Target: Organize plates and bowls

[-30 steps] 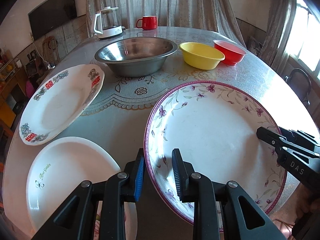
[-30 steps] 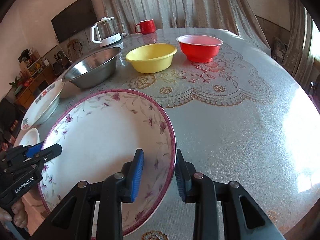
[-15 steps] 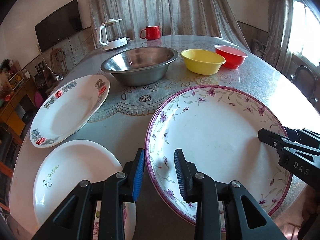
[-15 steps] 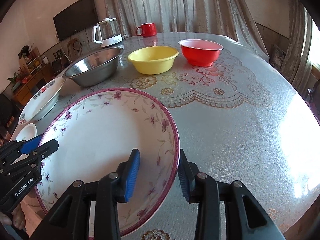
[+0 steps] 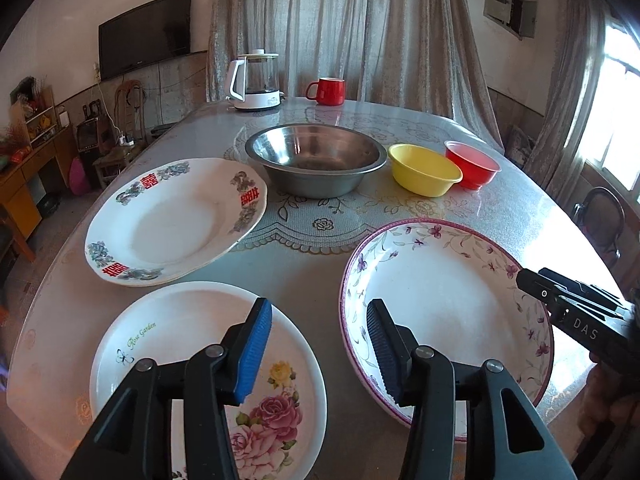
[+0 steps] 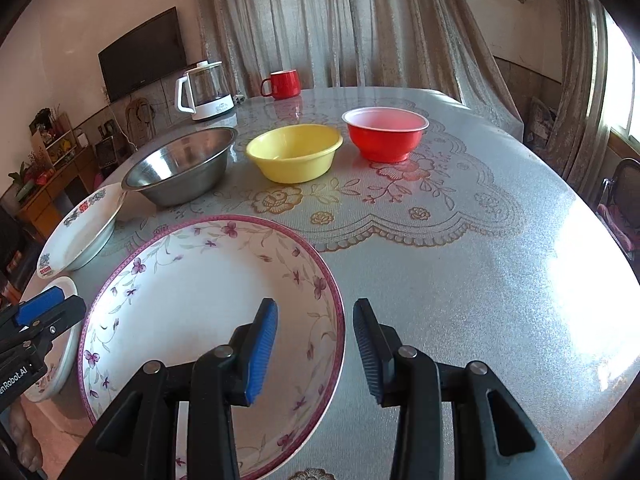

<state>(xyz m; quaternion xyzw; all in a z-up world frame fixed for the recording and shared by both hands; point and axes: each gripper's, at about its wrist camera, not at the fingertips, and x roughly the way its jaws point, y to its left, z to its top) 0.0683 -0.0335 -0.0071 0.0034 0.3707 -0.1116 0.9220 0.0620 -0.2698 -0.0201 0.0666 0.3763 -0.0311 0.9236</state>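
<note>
Plates and bowls are spread over the round table (image 6: 500, 280). The purple-flowered plate (image 5: 444, 304) lies flat at the near edge; judged from its glaze and size, it is heavy, rigid, slippery and breakable. Take hold at the raised rim, one pad above and one below.

The left gripper (image 5: 318, 344) has just been opening: its jaws stand apart, one side over the rose plate (image 5: 192, 364) and the other over the purple plate's left rim, with no pad pressing. The right gripper (image 6: 314, 350) has also just been opening and straddles the right rim without clamping it.

A third plate with red characters (image 5: 176, 220) lies farther back on the left.

Containers:
- steel bowl (image 5: 316, 160): empty.
- yellow bowl (image 6: 294, 152): empty.
- red bowl (image 6: 384, 132): appears empty.

These bowls probably nest, the plastic ones being light. The kettle (image 5: 254, 80) and red mug (image 5: 326, 90) stand at the far edge.
</note>
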